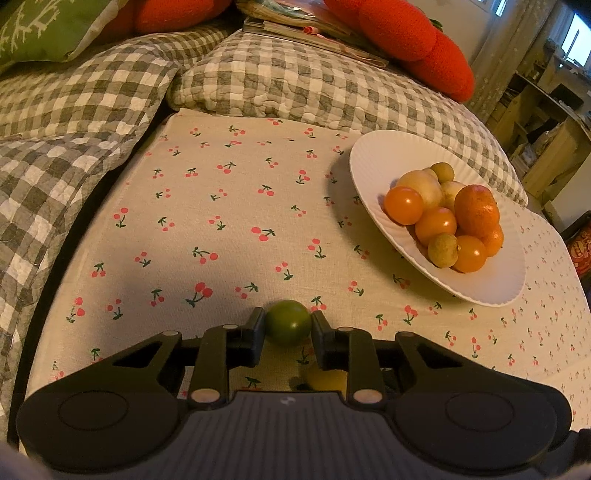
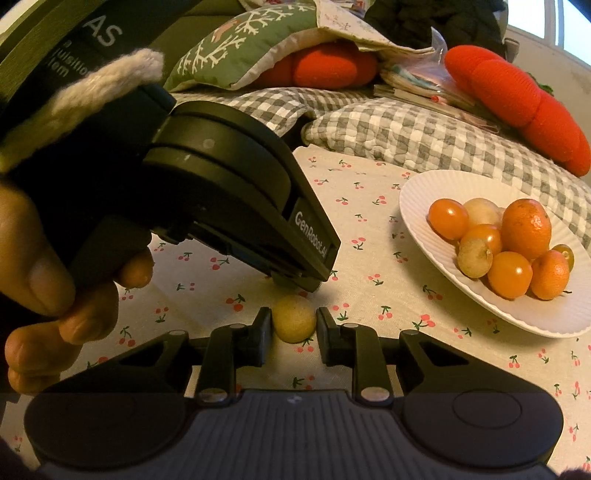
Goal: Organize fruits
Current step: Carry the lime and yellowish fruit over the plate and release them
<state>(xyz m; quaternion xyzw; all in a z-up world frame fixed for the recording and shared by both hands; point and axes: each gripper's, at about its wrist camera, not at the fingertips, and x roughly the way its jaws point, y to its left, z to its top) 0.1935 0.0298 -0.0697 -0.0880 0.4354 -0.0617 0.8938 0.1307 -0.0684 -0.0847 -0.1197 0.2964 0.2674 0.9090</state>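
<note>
The green fruit [image 1: 288,322] sits on the cherry cloth [image 1: 207,221] at six o'clock in the left wrist view, pinched between the pads of the left gripper [image 1: 288,325], one pad on each flank. Just below it, toward the gripper body, a yellow fruit [image 1: 327,379] lies on the cloth, partly hidden by the right-hand finger. In the right wrist view the same kind of grip shows at six o'clock: the right gripper [image 2: 294,326] pinches a pale fruit [image 2: 294,323] that rests on the cloth, both pads touching its sides. Just above it, at about twelve o'clock from that fruit, the tip of the left gripper comes down to the cloth, its black body running up to ten o'clock, where a hand [image 2: 55,295] grasps the handle under a grey knitted cuff [image 2: 92,88]. The plate [image 1: 369,173] stands on the cloth at two o'clock in the left view and at three o'clock in the right view, well apart from both held fruits. It carries a heap: orange tomatoes [image 1: 403,205], a rough-skinned orange citrus [image 1: 476,210], pale round fruits [image 1: 421,184] and small tan-green ones [image 1: 442,250], all touching one another. Beyond the cloth, from nine to one o'clock, lies a grey checked quilt [image 1: 295,81]. On it rest red plush cushions [image 1: 406,33], a green pillow [image 1: 48,26] with a white branch pattern at eleven o'clock, and a stack of papers [image 1: 295,26] at twelve o'clock.
</note>
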